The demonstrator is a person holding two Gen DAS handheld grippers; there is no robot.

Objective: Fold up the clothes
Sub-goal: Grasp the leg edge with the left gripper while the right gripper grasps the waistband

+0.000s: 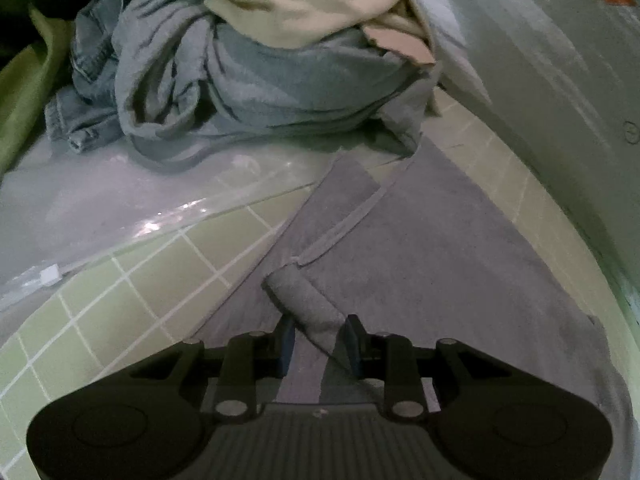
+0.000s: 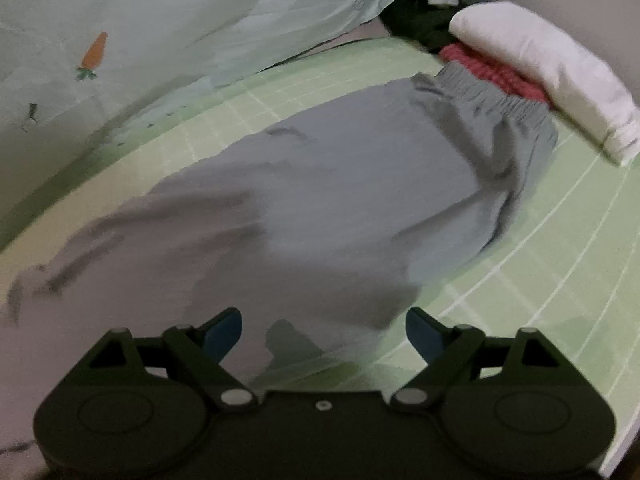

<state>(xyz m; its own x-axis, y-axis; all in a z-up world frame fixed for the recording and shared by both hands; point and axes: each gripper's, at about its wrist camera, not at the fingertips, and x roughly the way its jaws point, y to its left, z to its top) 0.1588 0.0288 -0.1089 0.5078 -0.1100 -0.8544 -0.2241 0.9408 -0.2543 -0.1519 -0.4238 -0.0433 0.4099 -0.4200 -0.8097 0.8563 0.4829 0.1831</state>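
Grey pants (image 2: 340, 184) lie spread on the green grid mat (image 2: 560, 264), with the elastic waistband (image 2: 492, 96) at the far right. In the left wrist view the same grey pants (image 1: 420, 248) stretch ahead, and my left gripper (image 1: 318, 340) is shut on a rolled-up fold of their cloth (image 1: 308, 304). My right gripper (image 2: 324, 332) stands open just above the near part of the pants, its blue-padded fingers (image 2: 224, 332) wide apart with nothing pinched between them.
A heap of unfolded clothes (image 1: 240, 68), blue-grey and cream, sits ahead of the left gripper on clear plastic sheeting (image 1: 100, 208). A folded white garment (image 2: 540, 76) over a red one (image 2: 492, 72) lies beyond the waistband. A pale cloth with a carrot print (image 2: 94, 54) hangs behind.
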